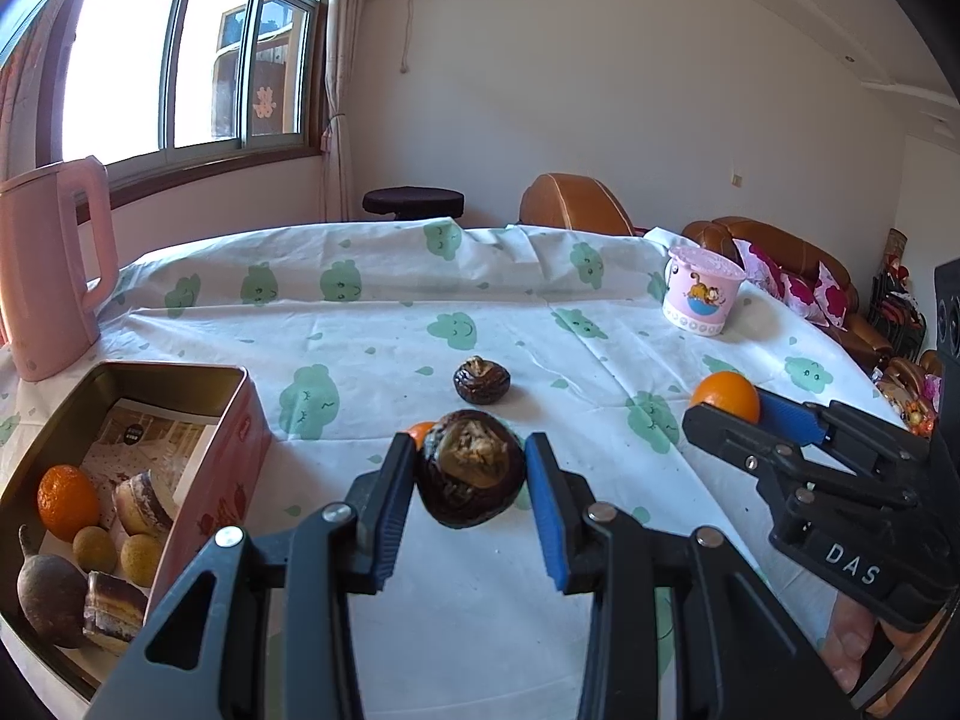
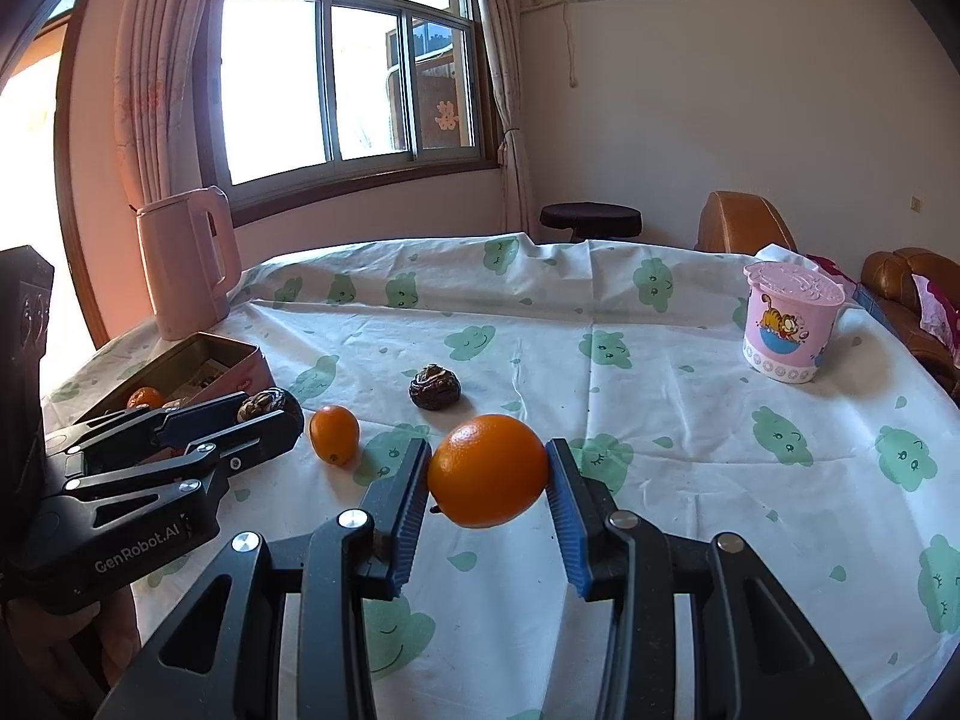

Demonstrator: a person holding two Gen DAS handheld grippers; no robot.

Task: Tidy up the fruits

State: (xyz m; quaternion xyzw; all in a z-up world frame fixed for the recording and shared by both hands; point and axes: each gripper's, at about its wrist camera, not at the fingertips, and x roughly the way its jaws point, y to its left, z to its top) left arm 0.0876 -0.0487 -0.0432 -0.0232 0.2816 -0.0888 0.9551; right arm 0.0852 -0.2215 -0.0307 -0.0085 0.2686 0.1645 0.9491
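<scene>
My left gripper (image 1: 471, 468) is shut on a dark wrinkled fruit (image 1: 470, 477), held just above the tablecloth; from the right wrist view it shows at the left as the same gripper (image 2: 264, 411) with that dark fruit (image 2: 267, 403). My right gripper (image 2: 487, 471) is shut on an orange (image 2: 487, 469), also seen at the right of the left wrist view as the orange (image 1: 725, 396). A second dark fruit (image 1: 482, 381) and a small orange (image 2: 334, 433) lie on the cloth. The pink tin box (image 1: 240, 420) stands at the left with several fruits and cake pieces inside.
A pink kettle (image 1: 51, 264) stands behind the tin at the far left. A pink lidded cup (image 2: 789, 324) sits at the far right of the table. A hand (image 1: 852, 642) holds the right gripper's handle. Brown sofa and stool lie beyond the table.
</scene>
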